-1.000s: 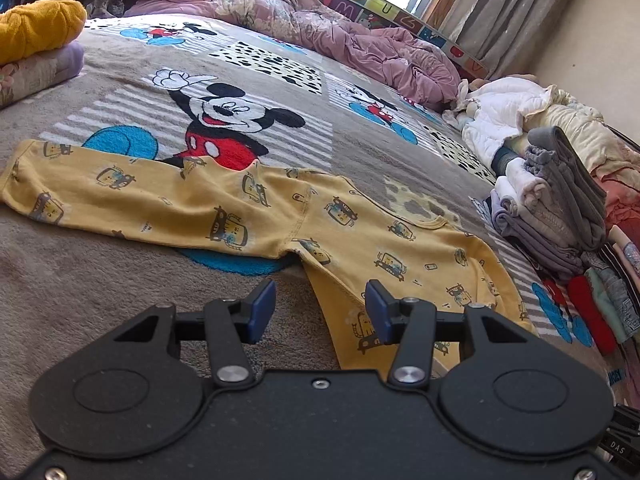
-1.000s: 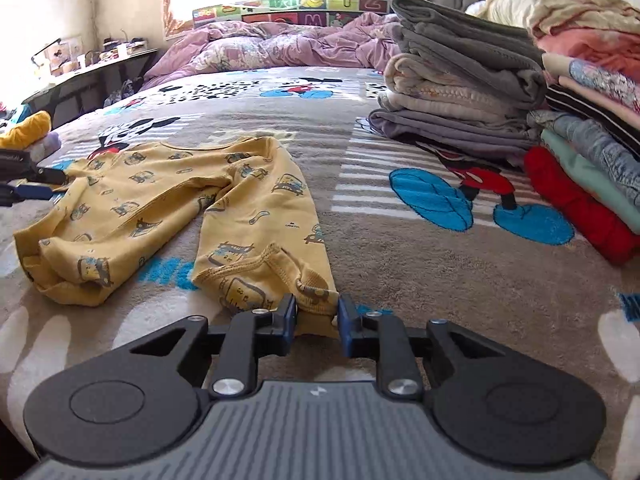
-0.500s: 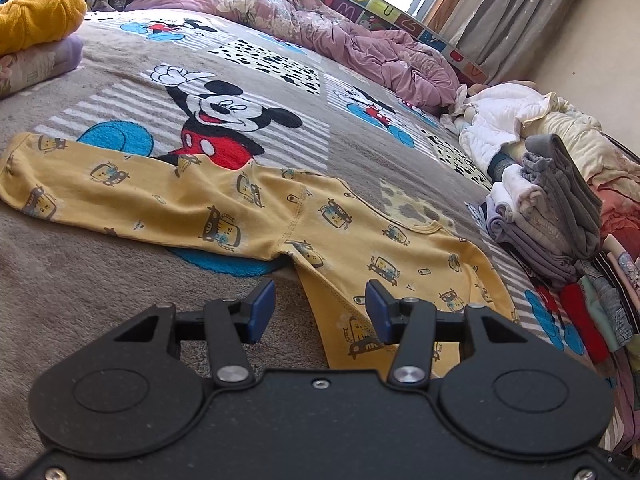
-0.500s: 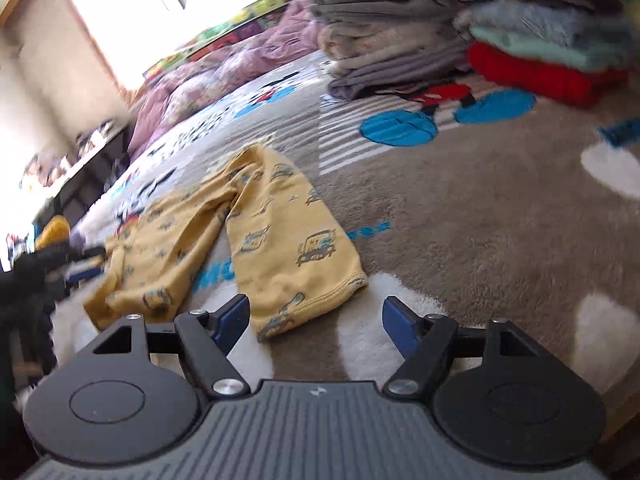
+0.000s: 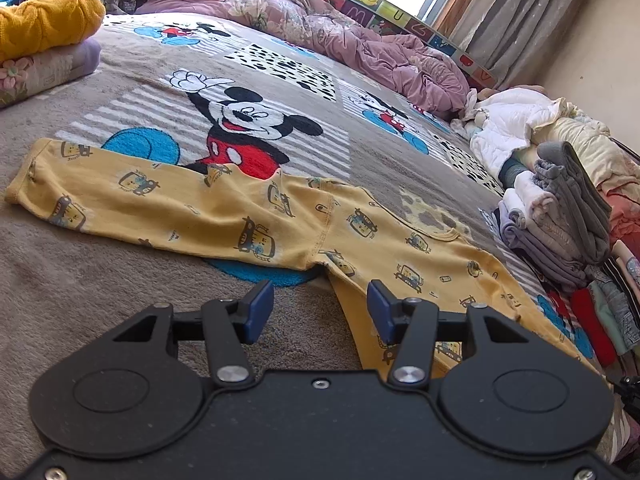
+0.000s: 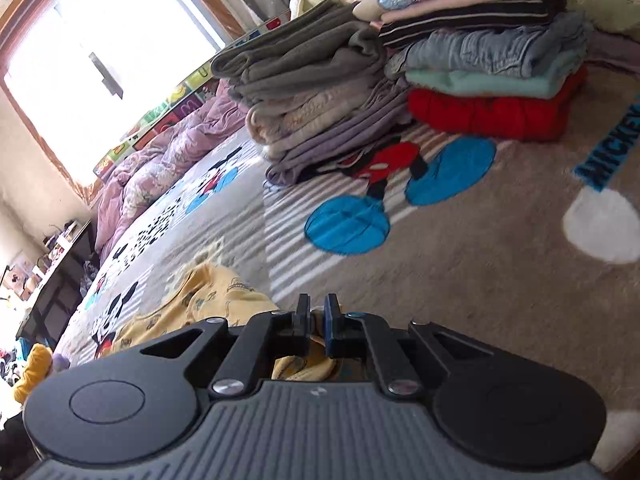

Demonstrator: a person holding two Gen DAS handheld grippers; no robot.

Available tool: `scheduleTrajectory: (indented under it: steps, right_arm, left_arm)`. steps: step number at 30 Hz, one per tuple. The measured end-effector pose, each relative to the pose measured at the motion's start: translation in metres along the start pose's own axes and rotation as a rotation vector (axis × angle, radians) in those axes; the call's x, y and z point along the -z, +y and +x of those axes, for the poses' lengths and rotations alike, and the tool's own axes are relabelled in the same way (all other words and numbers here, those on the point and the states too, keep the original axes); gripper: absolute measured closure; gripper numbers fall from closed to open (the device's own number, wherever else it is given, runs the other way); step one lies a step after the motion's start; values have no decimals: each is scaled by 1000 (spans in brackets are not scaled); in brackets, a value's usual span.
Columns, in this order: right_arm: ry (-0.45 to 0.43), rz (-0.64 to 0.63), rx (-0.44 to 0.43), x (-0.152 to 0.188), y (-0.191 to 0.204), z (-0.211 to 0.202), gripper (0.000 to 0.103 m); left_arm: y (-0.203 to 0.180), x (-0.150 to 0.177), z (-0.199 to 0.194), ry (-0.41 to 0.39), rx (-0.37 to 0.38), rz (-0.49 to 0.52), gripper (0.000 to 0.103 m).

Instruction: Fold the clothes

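Observation:
A yellow long-sleeved baby garment (image 5: 280, 216) printed with small cartoon figures lies spread flat on the Mickey Mouse blanket (image 5: 80, 280). My left gripper (image 5: 316, 312) hovers just above the garment's near edge, open, with nothing pinched between its blue pads. In the right wrist view the same garment (image 6: 208, 296) shows bunched to the left of and under the tool. My right gripper (image 6: 316, 314) is tilted and shut, with yellow fabric caught between its pads and hanging below them.
Tall stacks of folded clothes stand on the right: grey and lilac ones (image 6: 320, 92), then red, mint and denim ones (image 6: 492, 80). A purple duvet (image 5: 340, 32) lies crumpled at the far end. An orange knit (image 5: 44, 20) rests on a pillow at the left.
My right gripper opened wide, rolled and swung to the right, then closed on the garment's edge. The left gripper has hardly moved.

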State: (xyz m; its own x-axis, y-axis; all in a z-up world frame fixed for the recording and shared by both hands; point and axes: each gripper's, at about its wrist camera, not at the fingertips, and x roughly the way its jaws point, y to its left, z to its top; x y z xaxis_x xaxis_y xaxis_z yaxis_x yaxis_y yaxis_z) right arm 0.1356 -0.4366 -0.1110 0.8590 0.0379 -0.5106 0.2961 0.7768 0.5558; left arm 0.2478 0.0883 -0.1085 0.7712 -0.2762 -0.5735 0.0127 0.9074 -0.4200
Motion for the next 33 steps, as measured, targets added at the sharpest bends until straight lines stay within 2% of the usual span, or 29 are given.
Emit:
scheduleTrajectory:
  steps: [2,4,6,7,8,10,12,13,14,15,16,22,25,27,28,29,31,33]
  right_arm:
    - [52,0,15,-13,-11,7,92]
    - [152,-45,31,-11,-15,19,88]
    - [184,-98,79,-3,-18,22,76]
    - [173,-89,79,-1,-22,21,63]
    - [161,-37,63,1,-29,20,47]
    - [138,78,25,6,-45,18,37]
    - [146,84,6,12,-46,22,39]
    - [151,59,0,16,-43,25,49]
    - [157,33,-7,19,-40,27,77]
    - [176,12,-7,21,-37,31,89]
    - [176,-3,1,22,-35,33,95]
    - [43,-72,81,-36,-24,31,95]
    - [79,-189,163,-56,-15,51,94]
    - [77,-238,219,-57,-10,56,80]
    - [73,-261,247,-58,-7,58,67]
    - [34,-267,249,-54,-2,52,57]
    - [-35,-298,242,-40,13,37,56]
    - [-60,-275,164,-20,31,23,55]
  left_arm:
    - [2,-1,1,1,-2,-7,52]
    - [3,-1,3,4,-4,-13,52]
    - [2,-1,4,7,-3,-14,52]
    - [1,0,4,8,-2,-11,52]
    - [0,0,5,9,-1,-6,52]
    - [-3,1,7,13,0,4,51]
    - [-6,2,10,20,-3,14,51]
    - [-7,3,11,24,-5,19,51]
    - [-8,4,13,28,-7,23,51]
    - [-9,4,15,31,-8,26,51]
    - [-9,5,16,34,-10,29,51]
    - [-7,5,18,36,-32,63,50]
    - [-5,3,19,35,-39,60,50]
    - [-4,2,19,32,-37,56,50]
    - [-5,2,18,31,-35,61,50]
    - [-5,1,17,30,-32,66,50]
    - [-7,1,14,30,-23,80,49]
    - [-12,2,11,35,2,103,49]
